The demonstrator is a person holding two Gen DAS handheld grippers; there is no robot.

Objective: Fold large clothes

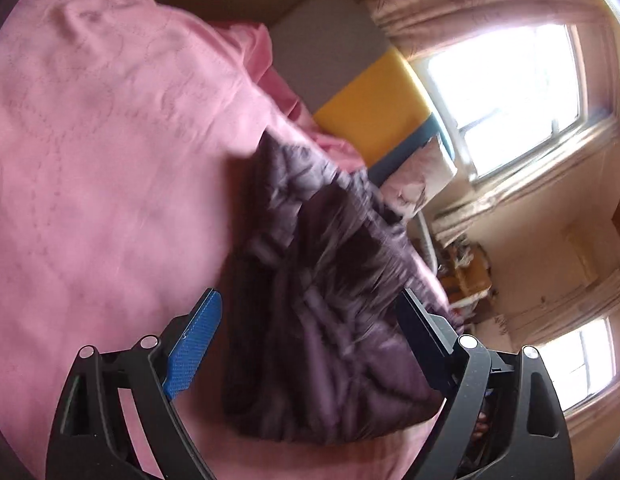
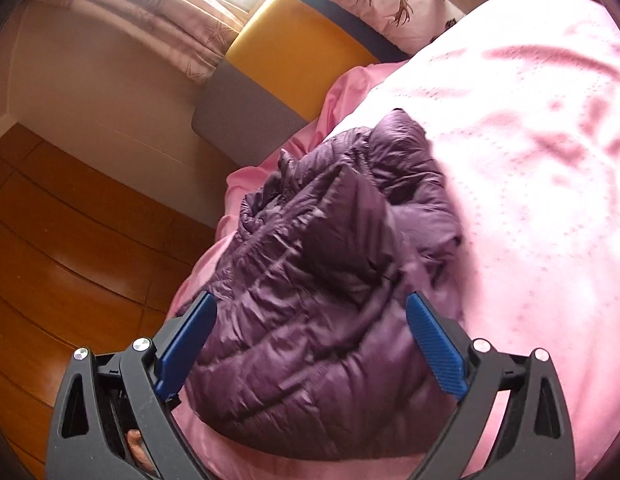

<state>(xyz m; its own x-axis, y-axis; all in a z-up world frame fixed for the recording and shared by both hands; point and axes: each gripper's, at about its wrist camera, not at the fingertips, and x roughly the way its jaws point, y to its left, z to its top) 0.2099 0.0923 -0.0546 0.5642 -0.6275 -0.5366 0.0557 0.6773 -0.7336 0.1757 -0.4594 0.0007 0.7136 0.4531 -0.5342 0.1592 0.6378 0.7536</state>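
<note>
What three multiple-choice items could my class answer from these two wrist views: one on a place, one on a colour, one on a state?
1. Where does the puffer jacket lie?
A. on the wooden floor
B. on the pink bedspread
C. on a chair

2. What colour is the jacket?
A. dark purple
B. green
C. white

3. How do the two grippers stand?
A. both shut on the jacket
B. one open, one shut
C. both open

Answers:
1 B: the pink bedspread shows around and under the jacket, while the floor lies off to the side.
2 A: its quilted cloth is dark purple in both views.
3 C: the left gripper and right gripper have their fingers spread wide, gripping nothing.
</note>
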